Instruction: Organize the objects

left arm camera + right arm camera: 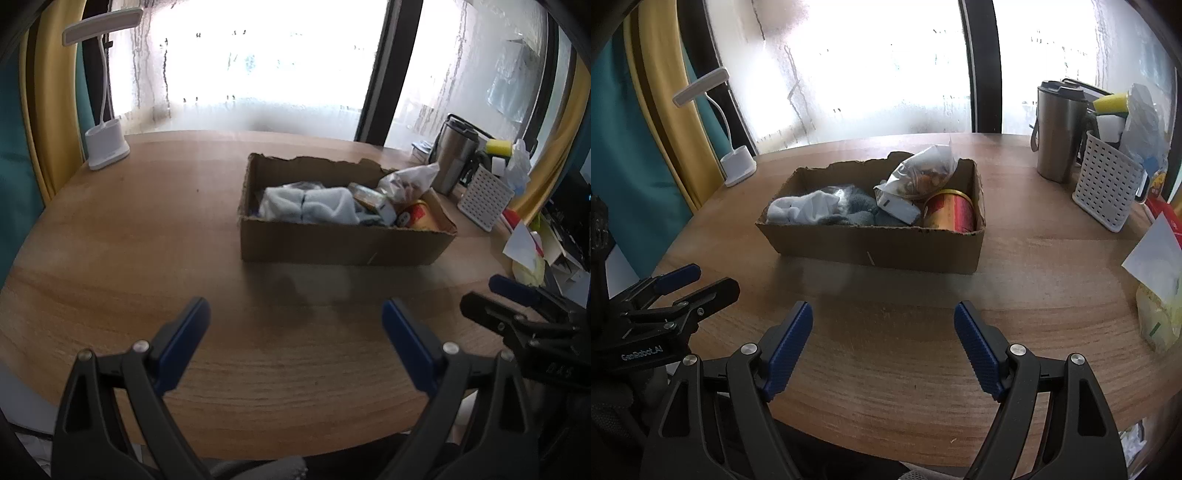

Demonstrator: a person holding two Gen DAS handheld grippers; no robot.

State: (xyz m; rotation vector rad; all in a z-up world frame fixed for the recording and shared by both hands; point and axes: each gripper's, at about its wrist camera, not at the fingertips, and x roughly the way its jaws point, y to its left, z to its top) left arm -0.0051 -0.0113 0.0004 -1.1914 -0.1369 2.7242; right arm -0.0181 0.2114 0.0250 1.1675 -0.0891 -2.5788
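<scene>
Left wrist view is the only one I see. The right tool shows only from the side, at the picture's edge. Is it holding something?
Observer: No. The right tool is open, with nothing between its fingers, only the table below.
Operator: What is the red and yellow thing in the box?
Observer: A red and gold can, lying on its side at the box's right end.
Operator: Does the steel mug have something to grab?
Observer: Yes, a grey loop hangs on its left side.
</scene>
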